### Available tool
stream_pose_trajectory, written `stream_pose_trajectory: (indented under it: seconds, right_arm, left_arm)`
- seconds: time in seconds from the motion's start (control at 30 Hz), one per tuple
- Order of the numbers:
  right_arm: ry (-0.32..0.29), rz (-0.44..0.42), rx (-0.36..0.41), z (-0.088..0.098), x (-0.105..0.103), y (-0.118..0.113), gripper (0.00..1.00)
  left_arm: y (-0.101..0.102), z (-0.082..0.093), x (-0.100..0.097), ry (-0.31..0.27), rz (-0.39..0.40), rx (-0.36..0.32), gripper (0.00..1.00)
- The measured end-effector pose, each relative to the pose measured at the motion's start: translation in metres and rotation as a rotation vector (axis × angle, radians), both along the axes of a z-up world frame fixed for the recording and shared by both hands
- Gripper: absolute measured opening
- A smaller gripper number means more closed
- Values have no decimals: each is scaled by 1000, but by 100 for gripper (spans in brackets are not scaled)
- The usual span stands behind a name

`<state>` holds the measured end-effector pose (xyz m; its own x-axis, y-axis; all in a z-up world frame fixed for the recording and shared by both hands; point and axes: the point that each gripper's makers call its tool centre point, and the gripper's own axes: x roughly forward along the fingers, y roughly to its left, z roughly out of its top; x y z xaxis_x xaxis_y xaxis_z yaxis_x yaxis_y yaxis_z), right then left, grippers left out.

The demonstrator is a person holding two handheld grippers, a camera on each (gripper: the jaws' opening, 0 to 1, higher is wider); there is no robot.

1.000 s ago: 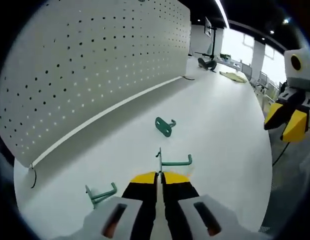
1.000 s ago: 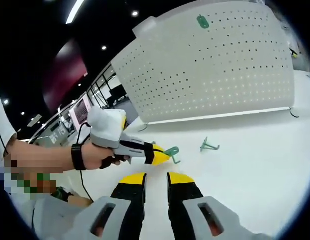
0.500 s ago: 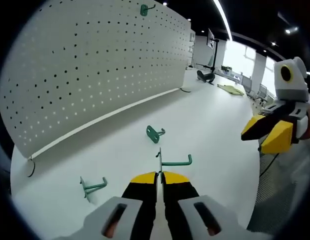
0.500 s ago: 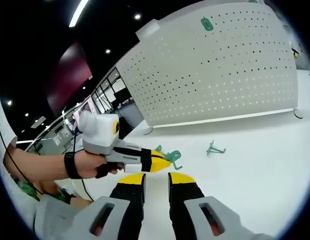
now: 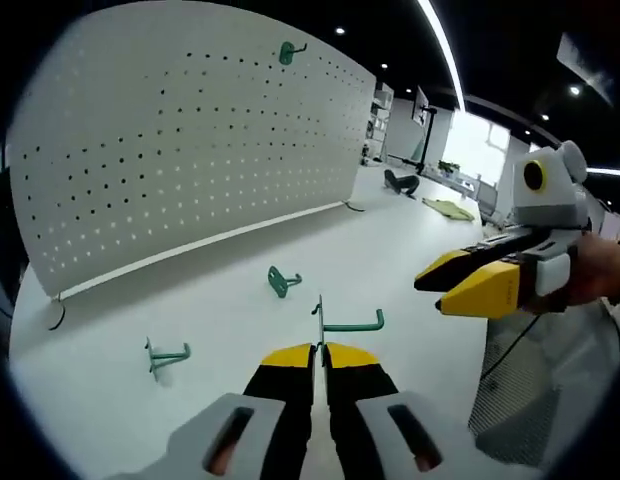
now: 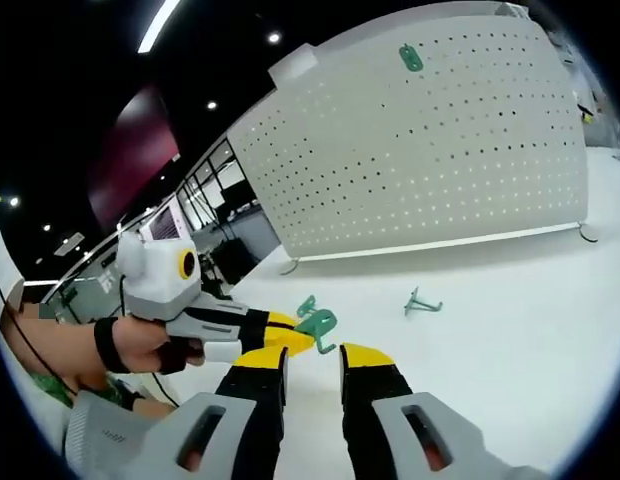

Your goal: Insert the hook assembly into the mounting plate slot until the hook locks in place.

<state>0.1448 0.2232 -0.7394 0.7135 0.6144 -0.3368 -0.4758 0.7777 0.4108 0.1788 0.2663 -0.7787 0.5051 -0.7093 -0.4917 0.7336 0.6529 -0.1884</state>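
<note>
Now, step in hand: carry stage; the hook is held off the table [image 5: 410,260] and not yet brought to the pegboard [image 5: 190,150], which I take for the mounting plate.
Left gripper: the left gripper [image 5: 319,352] has its jaws pressed together on a green hook [image 5: 342,322], gripping the flat back plate edge-on, with the arm of the hook pointing off to the right of that view. In the right gripper view the same left gripper [image 6: 282,338] is held by a hand [image 6: 140,345], the hook [image 6: 318,322] at its tip.
Right gripper: the right gripper [image 6: 312,355] has its jaws apart with nothing between them; in the left gripper view it [image 5: 445,290] hovers over the table, well apart from the pegboard.
Pegboard: stands upright on the table's far side, with one green hook [image 5: 287,52] already seated near its top edge.
Spare hooks: two lie on the table in front of the pegboard, one [image 5: 282,282] nearer its middle, one [image 5: 166,355] nearer its left end.
Next move, as a judgement: bring the held hook to the pegboard face, turn its back plate flat to the holes, push until it catches.
Caution: the thin edge-on grip could let the hook twist.
</note>
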Motion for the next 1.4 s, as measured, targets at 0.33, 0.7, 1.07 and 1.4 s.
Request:
stream_pose_trajectory:
  seconds: [0.33,0.7,1.07,1.4]
  right_arm:
    - [14,-16,48,1,0,2,21]
    - [49,9,108,2,-5,17,14]
    - [114,6,220,6,-9,23,7]
    - [158,11,313,12,-12,30,4]
  left_arm:
    - [-6,16,-16,-28,11,-57,4]
    - [-5,27,-29,-47,42,-119,4]
    - [-6,39,-37,-79,57,-169,4]
    - [-2,46,-39,-107,76,-201,4]
